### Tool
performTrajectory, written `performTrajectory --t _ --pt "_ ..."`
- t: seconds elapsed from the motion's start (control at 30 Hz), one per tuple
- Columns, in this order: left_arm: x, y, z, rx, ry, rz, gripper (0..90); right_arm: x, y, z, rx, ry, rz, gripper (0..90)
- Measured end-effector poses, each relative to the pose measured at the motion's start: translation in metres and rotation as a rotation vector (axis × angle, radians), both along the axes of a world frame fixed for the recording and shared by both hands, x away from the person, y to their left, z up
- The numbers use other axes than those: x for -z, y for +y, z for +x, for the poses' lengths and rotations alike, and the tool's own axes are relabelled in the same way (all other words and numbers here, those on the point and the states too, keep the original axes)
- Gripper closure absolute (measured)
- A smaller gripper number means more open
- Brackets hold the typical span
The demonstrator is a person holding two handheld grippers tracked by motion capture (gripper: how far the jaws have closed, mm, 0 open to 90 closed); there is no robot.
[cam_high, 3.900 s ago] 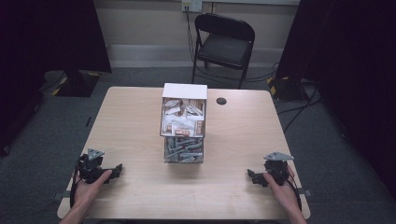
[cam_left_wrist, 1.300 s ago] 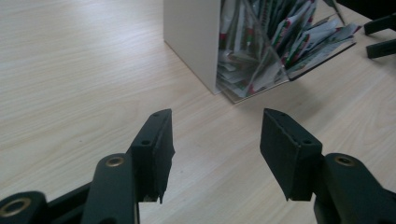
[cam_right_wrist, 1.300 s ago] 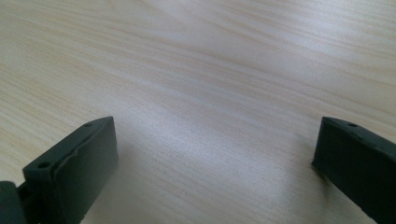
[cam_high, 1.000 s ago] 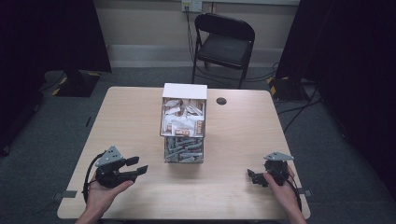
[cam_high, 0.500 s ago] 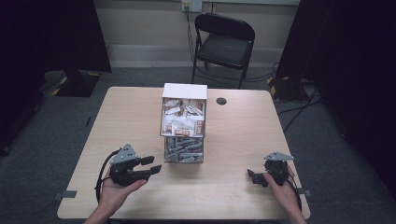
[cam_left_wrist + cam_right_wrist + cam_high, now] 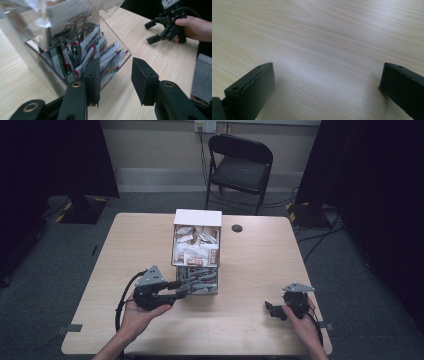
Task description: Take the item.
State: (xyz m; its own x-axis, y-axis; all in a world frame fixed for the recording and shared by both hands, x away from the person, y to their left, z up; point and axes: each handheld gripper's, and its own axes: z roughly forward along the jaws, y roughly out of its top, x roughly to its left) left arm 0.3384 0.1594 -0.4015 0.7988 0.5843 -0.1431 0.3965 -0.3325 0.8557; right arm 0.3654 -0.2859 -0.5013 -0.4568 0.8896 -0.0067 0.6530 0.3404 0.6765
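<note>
Right gripper (image 6: 327,87): both black jaws in frame, set wide apart, nothing between them but bare wood. Left jaw comes up from the bottom-left corner with two small screw holes on its top edge; right jaw sits at the right edge, partly cut off, one hole visible. They sit low over the table (image 6: 324,32), light wood with grain running left-right, a soft glare patch at far centre, and a faint shadow beside each jaw; contact with the surface can't be judged.
</note>
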Motion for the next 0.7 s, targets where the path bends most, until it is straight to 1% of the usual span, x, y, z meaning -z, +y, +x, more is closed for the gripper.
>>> performTrajectory --t 0.03,0.07,0.17,0.27,0.33,0.43,0.6,0.63,0.7 --pt "0.001 -0.002 0.002 -0.002 -0.003 0.004 59.4 0.0 0.0 0.0 0.0 0.0 0.0 0.0" --pt "0.003 -0.005 0.004 0.001 0.005 0.004 59.1 0.0 0.0 0.0 0.0 0.0 0.0 0.0" --pt "0.005 -0.013 0.008 0.017 0.015 0.022 62.7 0.0 0.0 0.0 0.0 0.0 0.0 0.0" --pt "0.006 -0.021 0.011 0.022 0.018 0.002 63.0 0.0 0.0 0.0 0.0 0.0 0.0 0.0" --pt "0.008 -0.025 0.013 0.034 0.025 0.006 64.3 0.0 0.0 0.0 0.0 0.0 0.0 0.0" --pt "0.011 -0.031 0.015 0.038 0.025 0.003 66.7 0.0 0.0 0.0 0.0 0.0 0.0 0.0" --pt "0.014 -0.035 0.018 0.043 0.033 0.008 68.9 0.0 0.0 0.0 -0.001 0.0 0.0 0.0" --pt "0.015 -0.036 0.018 0.042 0.028 0.021 68.9 0.0 0.0 0.0 -0.001 0.0 0.0 0.0" --pt "0.017 -0.038 0.019 0.043 0.04 0.013 70.0 0.0 0.0 0.0 -0.001 -0.001 0.0 0.0"
